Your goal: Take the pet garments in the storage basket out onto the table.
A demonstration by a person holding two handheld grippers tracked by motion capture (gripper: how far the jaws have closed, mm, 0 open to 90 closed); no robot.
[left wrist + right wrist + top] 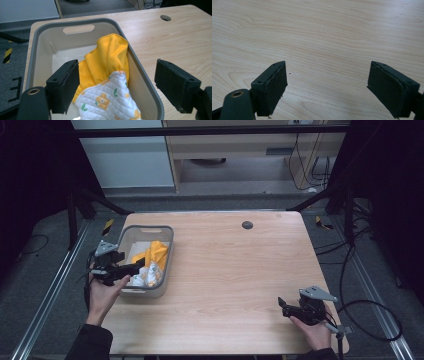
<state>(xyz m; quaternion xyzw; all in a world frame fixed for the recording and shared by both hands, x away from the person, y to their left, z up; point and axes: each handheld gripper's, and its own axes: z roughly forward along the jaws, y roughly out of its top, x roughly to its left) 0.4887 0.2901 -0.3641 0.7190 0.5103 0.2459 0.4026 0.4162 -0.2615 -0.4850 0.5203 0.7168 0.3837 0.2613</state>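
A grey plastic bin [168,251] [147,82] stands at the table's left side. Inside it lies a yellow cloth [156,253] [107,57] with a white quilted flower-print side [110,100]. My left gripper [134,268] [116,86] hovers over the bin's near end, open, its jaws wide on either side of the cloth and holding nothing. My right gripper [283,306] [327,87] is at the table's front right, open just above bare wood with nothing between its jaws.
The wooden table [235,270] has a round cable hole [247,225] [165,17] at the back. Black frame legs, cables and a cabinet stand on the floor beyond. A cable loops off the table's right edge [372,320].
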